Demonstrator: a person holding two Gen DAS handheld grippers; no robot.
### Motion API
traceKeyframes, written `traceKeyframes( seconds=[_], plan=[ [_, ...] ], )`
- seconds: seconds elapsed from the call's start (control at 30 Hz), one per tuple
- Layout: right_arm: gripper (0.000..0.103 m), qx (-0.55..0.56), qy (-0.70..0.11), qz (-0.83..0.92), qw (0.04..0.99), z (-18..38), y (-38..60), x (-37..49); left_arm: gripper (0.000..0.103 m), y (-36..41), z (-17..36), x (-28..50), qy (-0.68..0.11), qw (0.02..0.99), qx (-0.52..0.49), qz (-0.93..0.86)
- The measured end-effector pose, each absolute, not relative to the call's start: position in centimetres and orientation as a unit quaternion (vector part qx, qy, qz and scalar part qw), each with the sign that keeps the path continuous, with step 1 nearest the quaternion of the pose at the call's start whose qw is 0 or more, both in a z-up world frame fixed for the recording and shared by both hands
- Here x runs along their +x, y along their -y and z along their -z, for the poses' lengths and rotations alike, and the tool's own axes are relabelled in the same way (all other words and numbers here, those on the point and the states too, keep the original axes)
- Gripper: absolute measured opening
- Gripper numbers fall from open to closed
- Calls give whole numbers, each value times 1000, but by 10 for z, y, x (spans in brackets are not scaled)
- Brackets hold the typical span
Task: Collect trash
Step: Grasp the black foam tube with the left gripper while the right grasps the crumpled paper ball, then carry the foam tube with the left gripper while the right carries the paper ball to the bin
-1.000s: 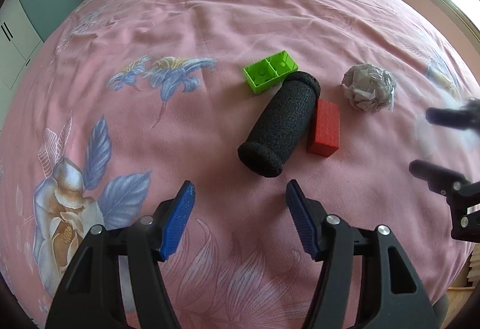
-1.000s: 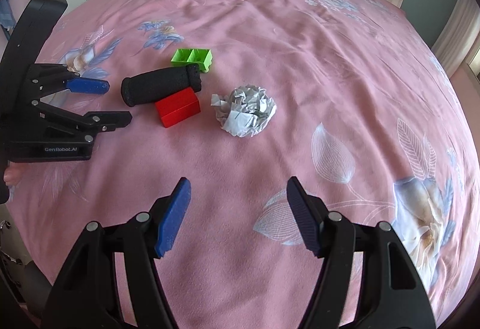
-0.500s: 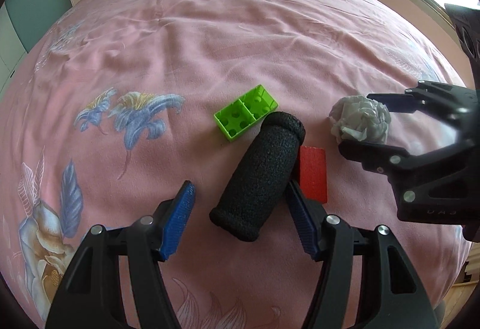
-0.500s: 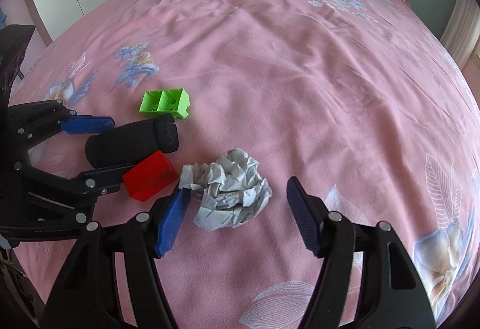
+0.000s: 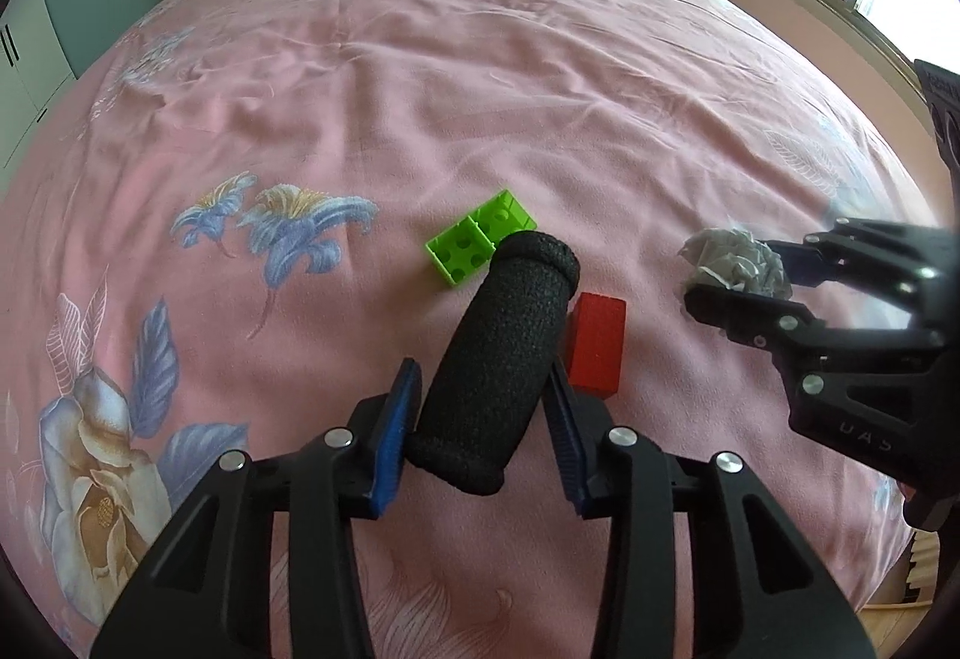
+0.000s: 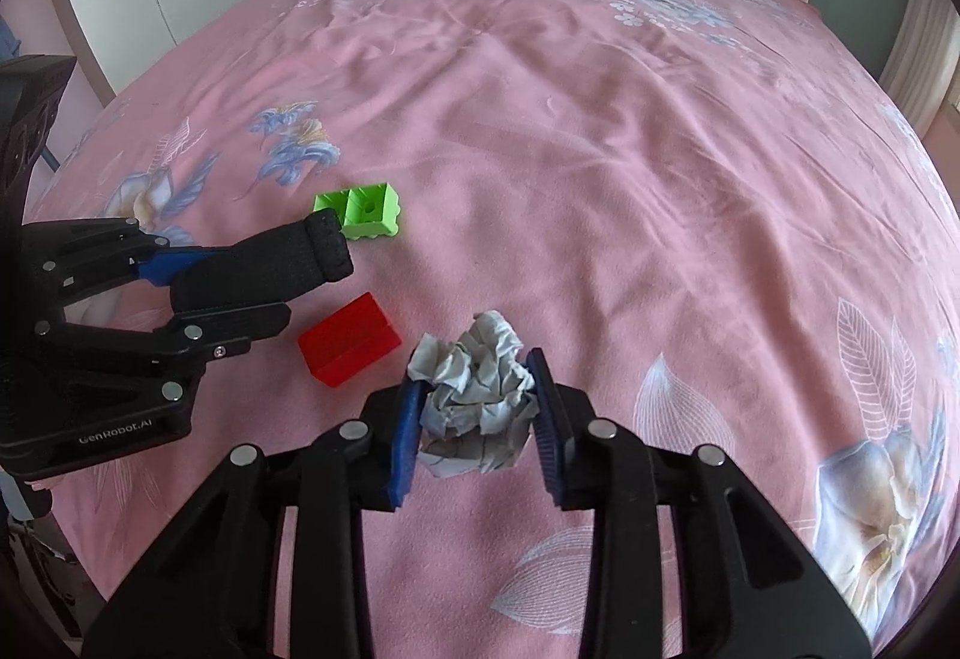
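Fingers (image 6: 403, 434) of the right gripper (image 6: 474, 428) have just closed on the crumpled paper ball (image 6: 474, 407); the left gripper (image 5: 480, 434) has just clamped the black foam roller (image 5: 501, 359) (both low over the bed (image 5: 480, 89)). Lift straight, clear of the red block (image 6: 349, 338).

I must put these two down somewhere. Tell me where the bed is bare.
Bare bedspread runs beyond the green brick and right of the paper ball. Crowded: brick, foam roller and red block sit close together.
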State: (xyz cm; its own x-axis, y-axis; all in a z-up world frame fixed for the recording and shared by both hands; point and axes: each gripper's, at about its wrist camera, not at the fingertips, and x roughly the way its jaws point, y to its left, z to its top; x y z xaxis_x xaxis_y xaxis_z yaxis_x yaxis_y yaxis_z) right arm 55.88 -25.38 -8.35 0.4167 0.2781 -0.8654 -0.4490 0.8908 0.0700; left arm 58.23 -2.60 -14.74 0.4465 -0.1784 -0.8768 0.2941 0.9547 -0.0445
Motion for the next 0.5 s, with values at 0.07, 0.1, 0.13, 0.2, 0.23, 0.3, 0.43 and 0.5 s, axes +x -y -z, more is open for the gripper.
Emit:
traceKeyframes(
  seconds=[0.07,0.1,0.13,0.2,0.23,0.3,0.43,0.5],
  plan=[
    [34,-89,-491,-217,839,73,256,552,43,26,136,575,-501,852,61,138],
    [34,-91,-488,-216,841,66,257,548,43,26,130,571,-498,854,64,136],
    [34,-92,-484,-215,843,60,258,544,43,27,123,567,-495,856,66,135],
    [34,-97,-477,-214,847,44,259,536,43,27,109,558,-489,859,71,134],
    [34,-100,-473,-214,849,36,260,531,43,28,100,554,-485,862,73,132],
    [34,-108,-462,-213,854,17,260,519,43,29,83,543,-475,867,79,129],
    [34,-122,-441,-211,864,-20,261,493,43,31,47,519,-449,881,91,117],
    [34,-128,-430,-211,869,-39,262,478,43,32,28,506,-438,887,93,115]
  ],
)
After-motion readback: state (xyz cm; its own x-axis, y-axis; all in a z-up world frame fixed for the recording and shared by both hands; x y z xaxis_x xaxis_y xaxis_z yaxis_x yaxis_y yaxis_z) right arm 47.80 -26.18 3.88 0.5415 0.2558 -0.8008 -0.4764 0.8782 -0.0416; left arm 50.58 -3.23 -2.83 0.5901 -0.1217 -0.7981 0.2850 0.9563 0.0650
